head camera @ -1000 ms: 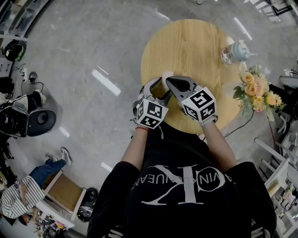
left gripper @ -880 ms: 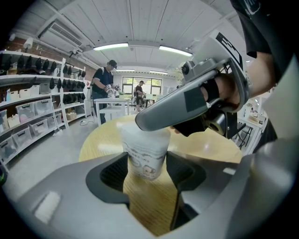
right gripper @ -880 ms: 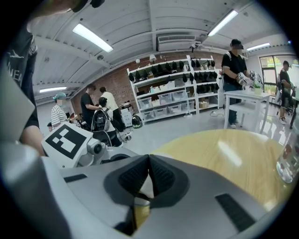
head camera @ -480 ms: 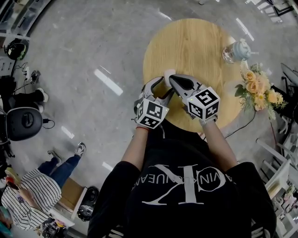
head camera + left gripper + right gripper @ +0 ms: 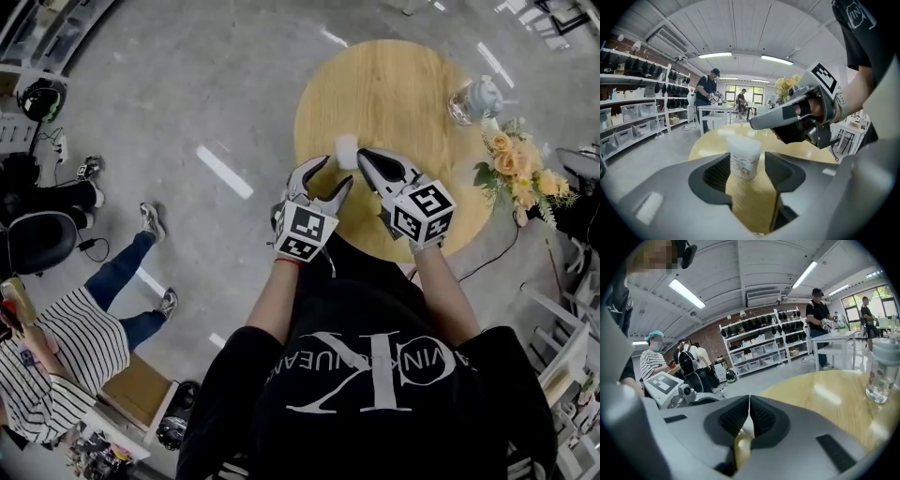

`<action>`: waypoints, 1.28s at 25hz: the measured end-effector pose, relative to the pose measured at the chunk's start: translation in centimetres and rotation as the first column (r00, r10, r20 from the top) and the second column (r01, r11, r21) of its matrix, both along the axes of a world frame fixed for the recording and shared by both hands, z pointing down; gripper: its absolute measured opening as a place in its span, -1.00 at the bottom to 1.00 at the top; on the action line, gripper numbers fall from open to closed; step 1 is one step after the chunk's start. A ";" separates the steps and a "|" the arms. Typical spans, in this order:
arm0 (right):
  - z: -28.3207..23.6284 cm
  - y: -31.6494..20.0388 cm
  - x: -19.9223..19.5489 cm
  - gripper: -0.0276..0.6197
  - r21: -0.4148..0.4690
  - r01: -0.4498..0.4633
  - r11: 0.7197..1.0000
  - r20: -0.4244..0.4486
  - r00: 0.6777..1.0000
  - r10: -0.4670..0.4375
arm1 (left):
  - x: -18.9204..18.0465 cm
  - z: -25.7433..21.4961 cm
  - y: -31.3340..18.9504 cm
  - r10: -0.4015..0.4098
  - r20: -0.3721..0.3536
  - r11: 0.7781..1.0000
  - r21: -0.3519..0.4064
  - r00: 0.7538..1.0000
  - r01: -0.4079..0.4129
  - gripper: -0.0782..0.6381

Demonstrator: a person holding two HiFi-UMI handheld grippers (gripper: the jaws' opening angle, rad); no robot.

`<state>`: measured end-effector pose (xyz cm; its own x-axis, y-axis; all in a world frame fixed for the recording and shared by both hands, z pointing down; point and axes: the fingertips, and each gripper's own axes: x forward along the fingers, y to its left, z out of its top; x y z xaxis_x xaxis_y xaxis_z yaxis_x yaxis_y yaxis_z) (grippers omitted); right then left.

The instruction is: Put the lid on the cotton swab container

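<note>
The cotton swab container [image 5: 345, 150], a small clear tub with a whitish top, stands upright on the round wooden table [image 5: 403, 84] near its front left edge. My left gripper [image 5: 336, 171] reaches it from the near side. Its jaws are closing with the container [image 5: 744, 158] between them, and a gap still shows at the right pad [image 5: 782, 169]. My right gripper [image 5: 362, 154] is shut, its tip just right of the container's top and slightly above it. From the left gripper view its closed tip [image 5: 753, 124] hangs over the tub. Nothing shows between the right gripper's [image 5: 749, 411] jaws.
A lidded glass jar [image 5: 472, 101] stands at the table's far right edge, also seen in the right gripper view as the jar [image 5: 882, 373]. A flower bunch [image 5: 518, 173] sits off the right rim. A person in a striped shirt [image 5: 52, 361] is on the floor side at left.
The container shows more fully now, with the right gripper's tip shifted slightly right of it. The left jaws have narrowed a little. The person in stripes has walked nearer at left.
</note>
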<state>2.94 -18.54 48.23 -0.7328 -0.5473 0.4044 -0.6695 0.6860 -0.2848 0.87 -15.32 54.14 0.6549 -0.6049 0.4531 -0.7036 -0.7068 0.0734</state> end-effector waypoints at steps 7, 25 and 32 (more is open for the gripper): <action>-0.9 1.2 1.4 -0.86 0.022 -0.052 0.998 0.011 0.999 0.051 | -0.5 -2.3 1.0 -0.017 -0.044 0.999 0.041 0.999 0.019 -0.18; -5.5 3.0 4.2 -0.87 0.174 -0.186 0.967 0.086 0.981 0.174 | -5.2 -8.2 1.2 -0.178 -0.141 0.968 0.151 0.974 0.199 -0.70; -7.7 3.5 4.7 -0.87 0.224 -0.203 0.953 0.111 0.977 0.182 | -6.9 -10.7 0.8 -0.226 -0.169 0.947 0.192 0.959 0.257 -0.75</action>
<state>7.59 -15.08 40.55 -0.6314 -0.7524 0.1875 -0.7746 0.6010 -0.1967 -5.98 -14.48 43.40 0.5256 -0.8240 0.2116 -0.8481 -0.5271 0.0544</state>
